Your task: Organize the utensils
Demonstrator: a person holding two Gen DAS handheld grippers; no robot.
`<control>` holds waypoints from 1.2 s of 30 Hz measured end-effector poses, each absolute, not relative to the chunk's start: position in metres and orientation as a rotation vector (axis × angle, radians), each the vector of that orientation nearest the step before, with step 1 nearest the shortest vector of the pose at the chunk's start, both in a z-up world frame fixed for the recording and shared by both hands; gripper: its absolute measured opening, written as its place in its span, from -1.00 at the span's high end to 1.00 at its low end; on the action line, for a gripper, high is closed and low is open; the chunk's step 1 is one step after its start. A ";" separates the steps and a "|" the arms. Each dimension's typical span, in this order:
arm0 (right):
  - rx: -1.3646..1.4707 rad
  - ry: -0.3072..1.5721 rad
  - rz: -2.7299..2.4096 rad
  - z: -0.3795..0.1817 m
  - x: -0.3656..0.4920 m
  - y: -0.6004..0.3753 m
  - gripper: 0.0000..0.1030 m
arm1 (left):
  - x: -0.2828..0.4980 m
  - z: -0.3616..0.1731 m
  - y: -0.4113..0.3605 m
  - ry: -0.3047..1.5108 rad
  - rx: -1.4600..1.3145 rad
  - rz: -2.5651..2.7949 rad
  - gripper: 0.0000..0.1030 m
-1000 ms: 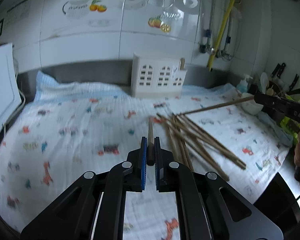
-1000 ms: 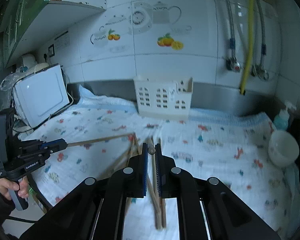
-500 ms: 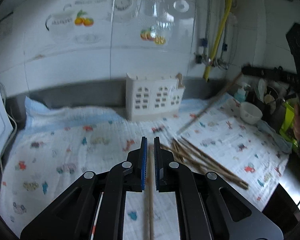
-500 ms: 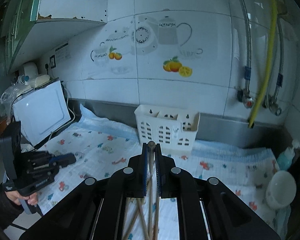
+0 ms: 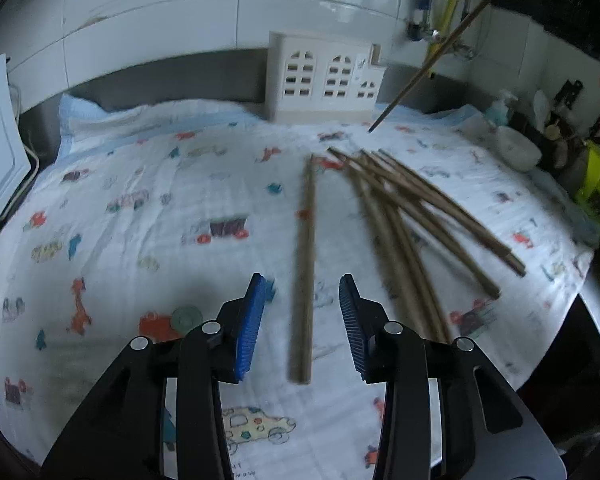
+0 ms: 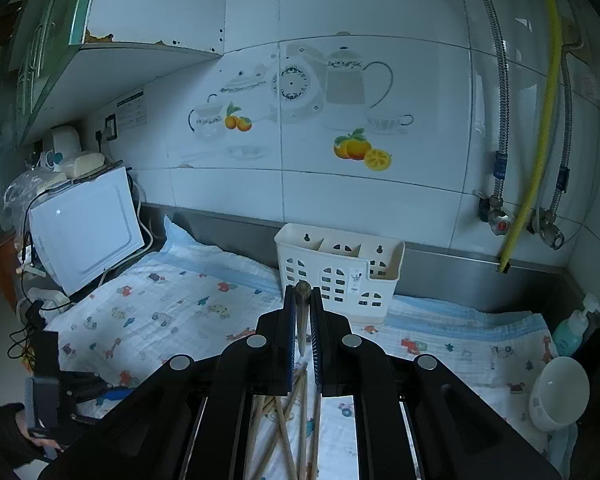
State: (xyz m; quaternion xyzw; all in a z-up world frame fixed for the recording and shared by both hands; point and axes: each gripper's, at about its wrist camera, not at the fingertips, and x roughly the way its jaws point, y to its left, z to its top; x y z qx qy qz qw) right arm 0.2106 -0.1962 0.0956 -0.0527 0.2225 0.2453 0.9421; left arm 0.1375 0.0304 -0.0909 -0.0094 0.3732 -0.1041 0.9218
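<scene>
My left gripper (image 5: 303, 294) is open, low over the patterned cloth. A single wooden chopstick (image 5: 305, 264) lies loose between its jaws, pointing toward the white utensil holder (image 5: 325, 78). Several more chopsticks (image 5: 416, 216) lie fanned out to its right. My right gripper (image 6: 302, 308) is shut on one chopstick (image 6: 302, 312), held up in the air in front of the holder (image 6: 338, 272). That chopstick (image 5: 428, 64) shows in the left wrist view, slanting down beside the holder. Loose chopsticks (image 6: 288, 432) lie under the right gripper.
A white appliance (image 6: 86, 230) stands at the left end of the counter. A white bowl (image 6: 556, 396) and a soap bottle (image 6: 574, 328) sit at the right end. Pipes and a yellow hose (image 6: 536, 140) run down the tiled wall.
My left gripper has opened and dropped low; the chopstick it held now lies on the cloth. My right gripper has risen with its chopstick toward the holder.
</scene>
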 end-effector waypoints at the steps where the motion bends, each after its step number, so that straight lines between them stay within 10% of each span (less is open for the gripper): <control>1: -0.110 0.453 0.500 0.096 0.210 -0.196 0.87 | 0.138 -0.094 0.031 0.775 -0.028 -0.221 0.24; 14: -0.122 0.455 0.503 0.096 0.207 -0.189 0.87 | 0.137 -0.115 0.018 0.776 0.040 -0.184 0.88; 36: -0.129 0.394 0.501 0.133 0.215 -0.187 0.87 | 0.168 -0.003 0.035 0.530 -0.070 -0.248 0.91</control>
